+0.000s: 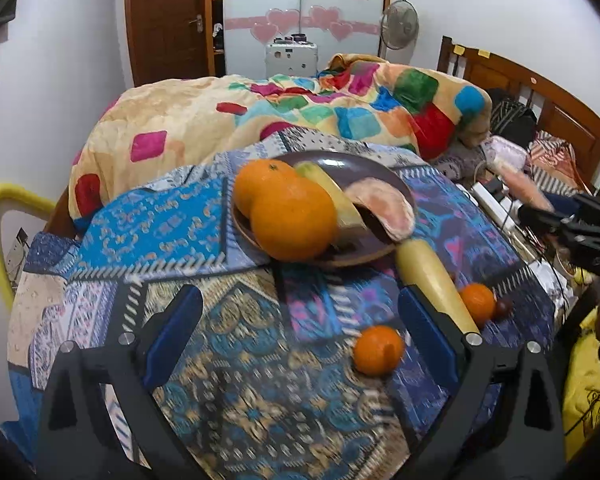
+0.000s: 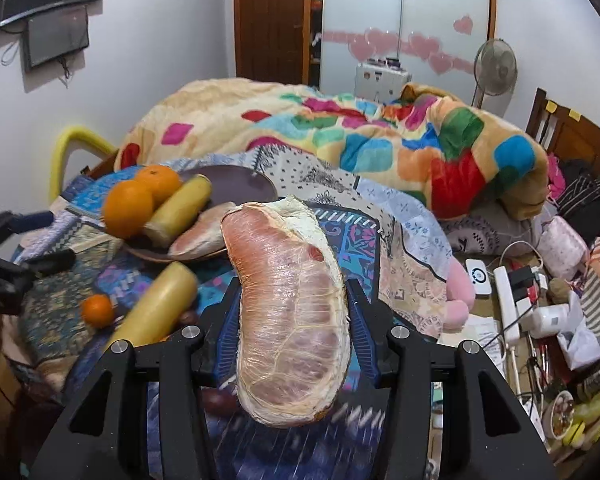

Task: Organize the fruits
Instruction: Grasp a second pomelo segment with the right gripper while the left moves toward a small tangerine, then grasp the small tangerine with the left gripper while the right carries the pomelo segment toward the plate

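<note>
Pink pomelo segment (image 2: 290, 320) is clamped lengthwise in the right hand-held gripper (image 2: 292, 320), the plate (image 2: 240, 184) lying upper left; the left hand-held gripper (image 1: 300, 320) is spread, unladen.

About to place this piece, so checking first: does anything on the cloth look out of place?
Yes. One long yellow banana, two small oranges and a small dark fruit lie loose on the patterned cloth, outside the brown plate. Nothing looks spilled.
</note>
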A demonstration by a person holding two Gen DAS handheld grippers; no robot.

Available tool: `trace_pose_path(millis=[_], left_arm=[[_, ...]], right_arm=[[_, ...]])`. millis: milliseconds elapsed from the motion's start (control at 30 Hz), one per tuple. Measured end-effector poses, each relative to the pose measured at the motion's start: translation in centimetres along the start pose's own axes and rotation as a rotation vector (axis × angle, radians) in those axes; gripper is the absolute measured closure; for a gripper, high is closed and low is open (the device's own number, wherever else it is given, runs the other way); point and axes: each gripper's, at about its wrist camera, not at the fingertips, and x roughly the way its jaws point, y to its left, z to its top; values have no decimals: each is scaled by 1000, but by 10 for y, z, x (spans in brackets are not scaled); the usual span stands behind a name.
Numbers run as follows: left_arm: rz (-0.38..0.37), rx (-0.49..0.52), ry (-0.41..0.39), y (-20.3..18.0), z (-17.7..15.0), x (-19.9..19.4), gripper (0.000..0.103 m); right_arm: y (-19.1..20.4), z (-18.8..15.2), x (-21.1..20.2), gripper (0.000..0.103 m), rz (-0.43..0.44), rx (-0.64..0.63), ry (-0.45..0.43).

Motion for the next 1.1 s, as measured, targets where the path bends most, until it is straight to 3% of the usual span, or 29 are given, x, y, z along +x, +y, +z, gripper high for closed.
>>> trace_pose_path(millis=[267,600,667,767,1100], left_arm=[[6,-10,66,-17,-30,10,5],[-53,-25,102,-27,-40,29,47],[-61,-30,96,-28,-39,31,50],[-78,-30,89,-30,-38,31,69],[-72,-23,58,-23,-29,26,70]], right_arm=[[9,-20,-29,57,27,12,-23],[15,-39,-29,57,43,15,-4],[15,-40,-26,57,46,17,0],[16,-40,-22,57,53,21,5],[19,-31,-4,57,71,34,6]])
